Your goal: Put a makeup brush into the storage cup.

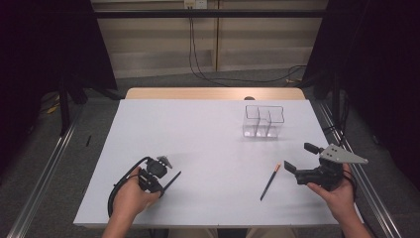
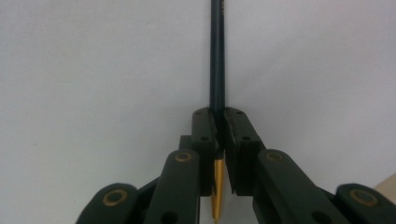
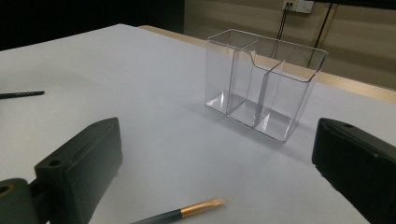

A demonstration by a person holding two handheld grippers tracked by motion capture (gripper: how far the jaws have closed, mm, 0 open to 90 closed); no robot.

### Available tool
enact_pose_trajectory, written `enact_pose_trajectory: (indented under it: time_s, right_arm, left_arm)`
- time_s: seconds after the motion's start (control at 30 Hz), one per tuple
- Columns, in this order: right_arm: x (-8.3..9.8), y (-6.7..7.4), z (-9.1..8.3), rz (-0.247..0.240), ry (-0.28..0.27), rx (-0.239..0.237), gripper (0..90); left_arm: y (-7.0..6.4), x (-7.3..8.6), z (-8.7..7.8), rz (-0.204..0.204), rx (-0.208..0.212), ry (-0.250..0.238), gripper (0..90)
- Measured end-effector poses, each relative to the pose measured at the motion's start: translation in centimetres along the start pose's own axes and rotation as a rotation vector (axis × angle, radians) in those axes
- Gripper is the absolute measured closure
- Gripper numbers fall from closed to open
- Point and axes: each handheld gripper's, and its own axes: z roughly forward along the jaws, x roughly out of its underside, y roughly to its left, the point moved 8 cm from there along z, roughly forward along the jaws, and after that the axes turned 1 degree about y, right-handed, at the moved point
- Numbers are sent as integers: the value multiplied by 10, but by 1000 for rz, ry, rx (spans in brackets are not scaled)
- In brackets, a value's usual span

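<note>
Two pencils (image 1: 270,182) (image 1: 172,182), one clear divided holder (image 1: 263,120).

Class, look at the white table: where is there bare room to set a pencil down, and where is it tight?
The table is bare across its far left, and between the left gripper with its pencil and the loose pencil. It is tighter between the clear holder and the right gripper.

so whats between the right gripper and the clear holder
Nothing: in the right gripper view, bare white table runs from the open right gripper to the clear holder. The gold-tipped brush lies nearer, below the jaws.
</note>
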Motion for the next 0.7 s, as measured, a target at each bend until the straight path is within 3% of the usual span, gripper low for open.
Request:
enact_pose_trajectory:
  time_s: [0.13,0.3,0.43,0.7]
  right_arm:
    - [1,0,0,1,4,-2,13]
    - [2,-1,0,4,7,-4,13]
    - [3,-1,0,9,10,-7,13]
    - [5,2,3,3,28,-25,15]
  left_arm:
    - [0,-1,0,29,4,14,834]
    - [2,-2,-2,34,21,21,835]
    - [3,-7,-9,38,25,-2,835]
    - [1,-24,-16,83,62,-26,835]
